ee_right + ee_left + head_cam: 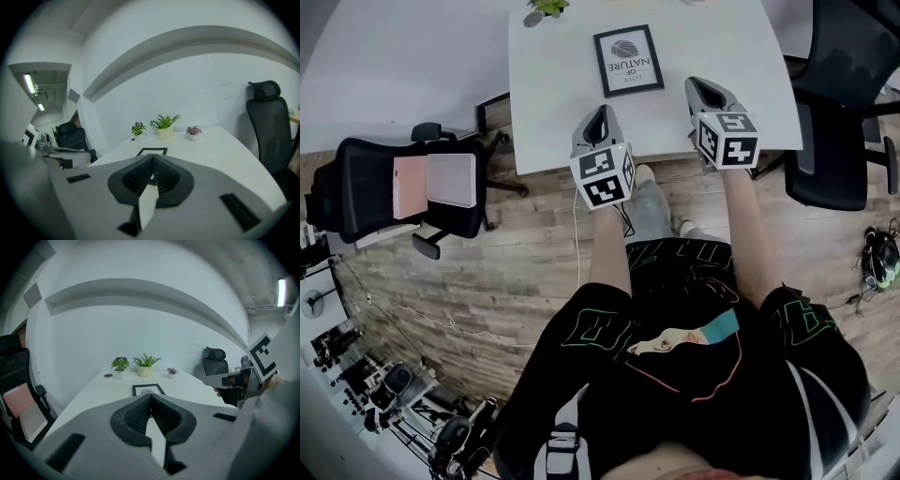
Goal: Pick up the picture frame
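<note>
- Short of the picture frame (628, 60), on its near side, both grippers hang over the near part of the white table (546, 112). The left gripper (601, 114) is just off the frame's near left corner, and the right gripper (701, 86) is out beside its near right corner. Neither touches the frame, which lies flat, print up.
- Both pairs of jaws are pressed fully together with nothing between them. Brought to the frame like that, they would likely only shove it, so they need spreading first.
- The frame lies flush on the tabletop, so a tip probably cannot get under an edge. A push from one side alone may slide it toward the potted plants (546, 9) beyond its far left corner.
- A pinch on one thin edge could let the frame swing or slip out, since its moulding looks narrow and smooth.
- Coming down steeply beside the frame risks jamming the tips on the table.
</note>
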`<state>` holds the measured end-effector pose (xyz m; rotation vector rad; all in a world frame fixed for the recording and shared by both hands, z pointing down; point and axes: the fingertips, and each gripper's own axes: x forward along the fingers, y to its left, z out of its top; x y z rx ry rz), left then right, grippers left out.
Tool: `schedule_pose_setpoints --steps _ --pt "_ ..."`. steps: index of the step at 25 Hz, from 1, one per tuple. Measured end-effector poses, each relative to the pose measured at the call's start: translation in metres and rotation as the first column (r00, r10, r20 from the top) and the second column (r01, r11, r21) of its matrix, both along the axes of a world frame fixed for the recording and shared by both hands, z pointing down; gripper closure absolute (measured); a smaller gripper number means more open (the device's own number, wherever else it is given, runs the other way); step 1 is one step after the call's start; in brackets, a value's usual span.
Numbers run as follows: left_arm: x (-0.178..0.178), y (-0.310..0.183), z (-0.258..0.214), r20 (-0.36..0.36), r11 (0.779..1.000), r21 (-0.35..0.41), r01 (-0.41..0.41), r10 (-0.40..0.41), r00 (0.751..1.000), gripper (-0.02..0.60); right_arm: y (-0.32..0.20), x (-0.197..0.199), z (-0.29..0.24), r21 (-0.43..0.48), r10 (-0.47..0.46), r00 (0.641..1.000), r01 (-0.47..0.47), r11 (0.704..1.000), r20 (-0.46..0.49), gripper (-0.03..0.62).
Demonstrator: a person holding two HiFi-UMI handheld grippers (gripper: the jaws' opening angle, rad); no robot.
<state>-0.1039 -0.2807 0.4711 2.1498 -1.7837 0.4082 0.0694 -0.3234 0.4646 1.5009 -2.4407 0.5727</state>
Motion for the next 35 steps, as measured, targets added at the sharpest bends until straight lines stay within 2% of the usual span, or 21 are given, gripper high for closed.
schedule_pose_setpoints --steps 7,13,21,35 --pt "-0.012 -0.045 0.039 -0.015 0.995 -0.085 -0.043 0.042 0.999 0.574 -0.037 -0.016 0.040 -0.083 0.038 0.999 -0.038 0.996 -0.011 0.589" --pt "-0.017 -0.074 0.067 -0.034 0.983 -0.160 -0.090 0.085 0.996 0.574 -0.057 -0.020 0.062 -0.138 0.079 0.996 -0.085 0.987 -0.047 0.589" --pt "-0.021 -0.109 0.085 -0.057 0.967 -0.209 -0.147 0.138 0.989 0.574 -0.078 -0.030 0.078 -0.183 0.113 0.990 -0.126 0.975 -0.079 0.589" --pt "-0.031 -0.134 0.113 -0.106 0.953 -0.277 -0.122 0.096 0.990 0.574 -0.096 -0.047 0.100 -0.258 0.055 0.992 -0.084 0.963 -0.117 0.589"
